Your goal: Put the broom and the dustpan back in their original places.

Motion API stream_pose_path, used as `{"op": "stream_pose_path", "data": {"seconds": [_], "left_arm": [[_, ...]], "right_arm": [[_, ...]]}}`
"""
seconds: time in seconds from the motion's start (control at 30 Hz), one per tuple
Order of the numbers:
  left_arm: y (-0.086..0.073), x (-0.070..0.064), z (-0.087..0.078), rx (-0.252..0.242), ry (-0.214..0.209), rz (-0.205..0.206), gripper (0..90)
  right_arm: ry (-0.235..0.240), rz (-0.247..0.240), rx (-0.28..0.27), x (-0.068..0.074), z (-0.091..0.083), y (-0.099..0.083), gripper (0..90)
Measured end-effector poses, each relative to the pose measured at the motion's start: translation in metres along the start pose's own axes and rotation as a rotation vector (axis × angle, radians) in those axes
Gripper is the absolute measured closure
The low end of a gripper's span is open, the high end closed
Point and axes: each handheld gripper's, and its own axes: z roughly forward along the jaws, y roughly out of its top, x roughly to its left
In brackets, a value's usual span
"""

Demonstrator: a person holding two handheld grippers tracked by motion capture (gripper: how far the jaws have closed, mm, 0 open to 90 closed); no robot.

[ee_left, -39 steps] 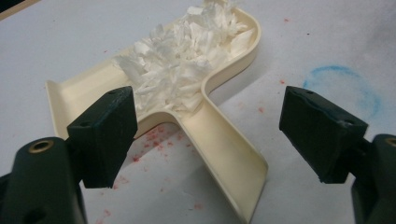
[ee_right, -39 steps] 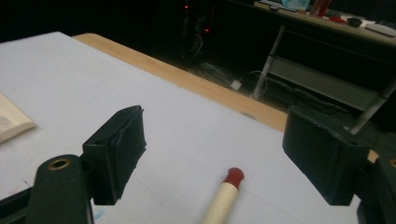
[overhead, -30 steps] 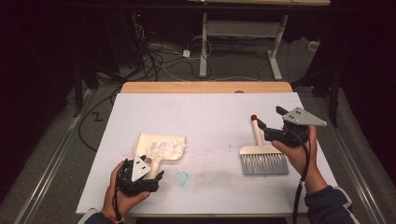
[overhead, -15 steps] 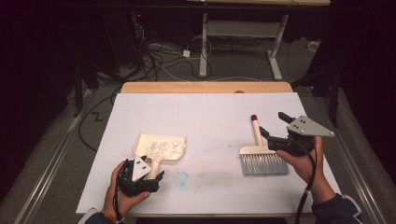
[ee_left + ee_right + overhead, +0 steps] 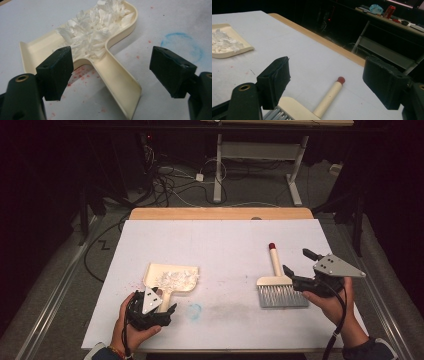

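The dustpan point(image 5: 82, 50), filled with shreds, is lain on the surface with its handle pointed straight between the wide-open, empty left claw point(image 5: 110, 72); the right claw point(image 5: 300, 270), also open and empty, is held beside the brush point(image 5: 280, 285).

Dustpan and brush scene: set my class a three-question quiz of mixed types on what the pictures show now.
1. True or false: the left gripper is shut on the dustpan handle.
2. What fills the dustpan?
A. white shreds
B. blue beads
C. nothing
3. Fill in: the tip of the brush handle is coloured ____.

Key:
1. False; its jaws stand open on either side of the handle.
2. A
3. red
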Motion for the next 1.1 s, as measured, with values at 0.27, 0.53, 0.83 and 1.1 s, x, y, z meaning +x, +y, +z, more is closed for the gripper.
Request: {"op": "stream_pose_path", "data": {"seconds": [0.27,0.53,0.83,1.1], "left_arm": [[0.001,-0.001,0.001,0.002,-0.001,0.008,18.6],[0.001,0.0,0.001,-0.004,-0.004,0.004,18.7],[0.001,0.001,0.003,0.003,-0.004,0.0,18.7],[0.001,0.0,0.002,-0.004,-0.001,0.001,18.7]], "right_arm": [[0.002,-0.006,-0.007,0.0,-0.01,-0.011,22.4],[0.004,-0.008,-0.003,-0.001,-0.017,-0.025,22.3],[-0.024,-0.037,0.013,0.001,-0.023,-0.047,22.3],[-0.002,-0.042,0.047,0.009,-0.024,-0.069,22.1]]}}
